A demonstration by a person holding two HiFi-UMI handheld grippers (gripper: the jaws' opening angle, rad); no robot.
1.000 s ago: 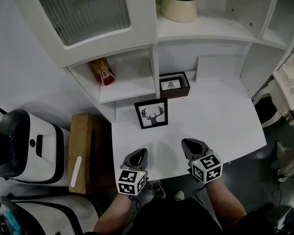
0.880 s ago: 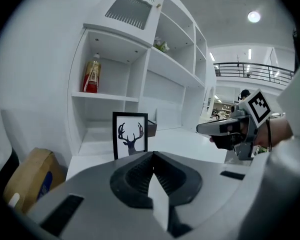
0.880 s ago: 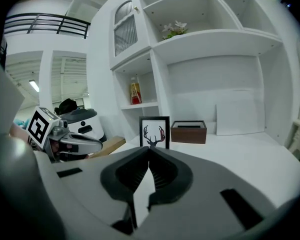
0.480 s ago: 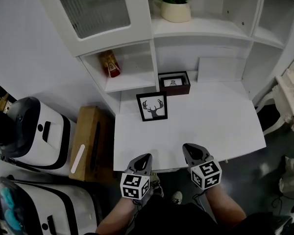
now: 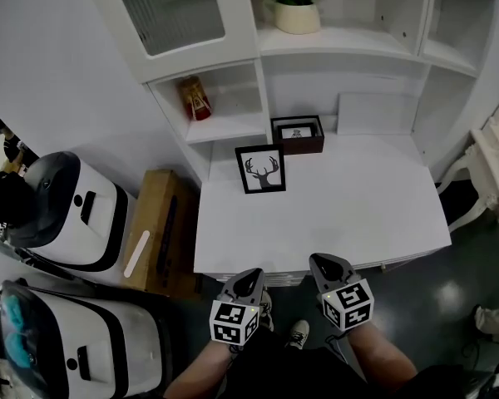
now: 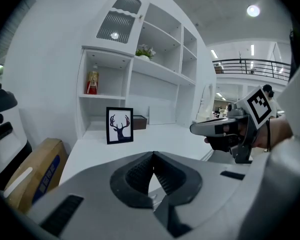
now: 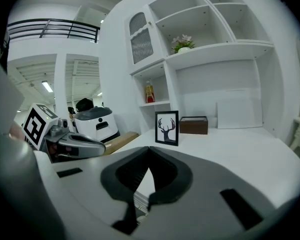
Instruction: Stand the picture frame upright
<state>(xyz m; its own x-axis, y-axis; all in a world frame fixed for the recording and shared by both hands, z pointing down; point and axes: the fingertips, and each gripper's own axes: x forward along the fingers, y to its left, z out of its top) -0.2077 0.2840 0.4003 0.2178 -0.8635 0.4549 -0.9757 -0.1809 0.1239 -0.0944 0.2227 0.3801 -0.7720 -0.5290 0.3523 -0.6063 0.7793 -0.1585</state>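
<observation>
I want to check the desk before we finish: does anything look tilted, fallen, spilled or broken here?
Nothing stands out. The black picture frame with the deer print stands upright on the white desk, the dark brown box sits level behind it, and the cream flower pot is upright on its shelf.

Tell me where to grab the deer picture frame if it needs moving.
Probably the top edge of the deer picture frame, coming from above: it stands upright, so its thin rim there is clear, jaws spanning front to back.
</observation>
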